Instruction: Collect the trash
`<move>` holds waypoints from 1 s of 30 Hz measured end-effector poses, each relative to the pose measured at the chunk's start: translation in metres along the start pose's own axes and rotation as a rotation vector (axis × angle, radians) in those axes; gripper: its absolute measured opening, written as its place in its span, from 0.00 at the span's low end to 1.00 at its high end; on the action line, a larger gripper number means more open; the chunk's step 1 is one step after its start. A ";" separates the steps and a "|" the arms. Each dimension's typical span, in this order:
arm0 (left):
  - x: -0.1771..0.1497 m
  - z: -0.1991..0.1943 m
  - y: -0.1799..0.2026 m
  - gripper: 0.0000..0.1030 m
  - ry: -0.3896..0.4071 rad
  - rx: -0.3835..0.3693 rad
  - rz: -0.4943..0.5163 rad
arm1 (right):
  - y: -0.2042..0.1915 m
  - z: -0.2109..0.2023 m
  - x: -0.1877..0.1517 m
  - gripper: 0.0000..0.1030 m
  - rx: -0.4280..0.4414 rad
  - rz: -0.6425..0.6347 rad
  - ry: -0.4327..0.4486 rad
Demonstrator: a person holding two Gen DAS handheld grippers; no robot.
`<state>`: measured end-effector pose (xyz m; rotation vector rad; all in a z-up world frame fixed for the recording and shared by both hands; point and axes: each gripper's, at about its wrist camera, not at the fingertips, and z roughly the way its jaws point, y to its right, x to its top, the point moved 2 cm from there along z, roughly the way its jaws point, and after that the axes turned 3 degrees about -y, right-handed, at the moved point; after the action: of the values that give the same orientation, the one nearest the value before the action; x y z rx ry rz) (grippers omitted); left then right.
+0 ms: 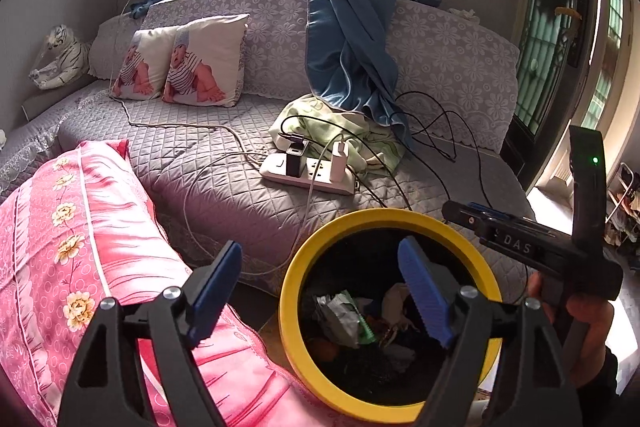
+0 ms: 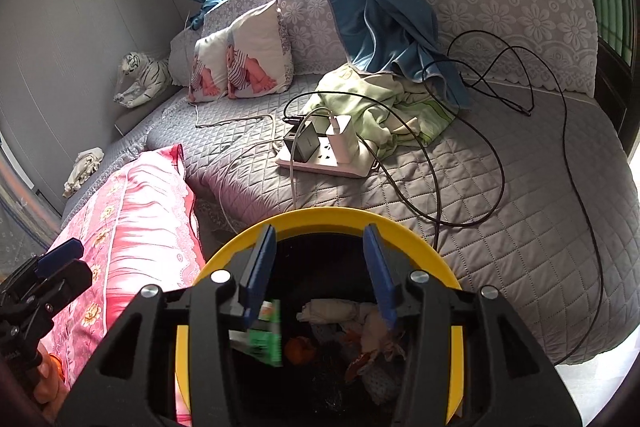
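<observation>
A round bin with a yellow rim (image 1: 289, 307) (image 2: 320, 217) and a dark inside stands against the front of the sofa. In it lie a silver and green wrapper (image 1: 340, 319), crumpled tissue (image 2: 328, 309) and orange scraps (image 2: 300, 349). My left gripper (image 1: 320, 247) is wide open, with one finger over the pink pillow and the other over the bin's mouth, and it holds nothing. My right gripper (image 2: 319, 230) hangs open over the bin. A blurred green packet (image 2: 264, 343) is just below its left pad, free of both pads. Each gripper shows in the other's view, the right one (image 1: 500, 235) at the bin's right and the left one (image 2: 60, 259) over the pillow.
A pink flowered pillow (image 1: 80, 247) lies left of the bin. On the grey quilted sofa (image 2: 500, 207) sit a white power strip with chargers (image 1: 308, 175), loose black cables (image 2: 520, 99), a green cloth (image 2: 384, 107) and two printed cushions (image 1: 180, 63). A blue curtain (image 1: 348, 47) hangs down onto the seat.
</observation>
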<state>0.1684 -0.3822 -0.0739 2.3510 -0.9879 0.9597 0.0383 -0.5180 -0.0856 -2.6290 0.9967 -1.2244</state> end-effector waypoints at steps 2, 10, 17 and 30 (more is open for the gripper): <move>0.001 -0.004 -0.010 0.76 0.005 0.013 -0.028 | -0.002 -0.004 0.001 0.42 -0.019 -0.011 0.005; -0.004 -0.042 -0.053 0.92 0.115 0.100 -0.105 | -0.015 -0.014 0.004 0.57 -0.094 -0.035 0.038; -0.012 -0.075 -0.089 0.92 0.170 0.178 -0.162 | -0.040 -0.012 0.007 0.86 -0.223 -0.059 0.129; -0.038 -0.151 -0.154 0.92 0.282 0.303 -0.276 | -0.118 -0.013 -0.003 0.92 -0.381 -0.124 0.315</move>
<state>0.1977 -0.1728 -0.0154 2.4130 -0.4204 1.3547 0.0897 -0.4207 -0.0408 -2.8718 1.2408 -1.6666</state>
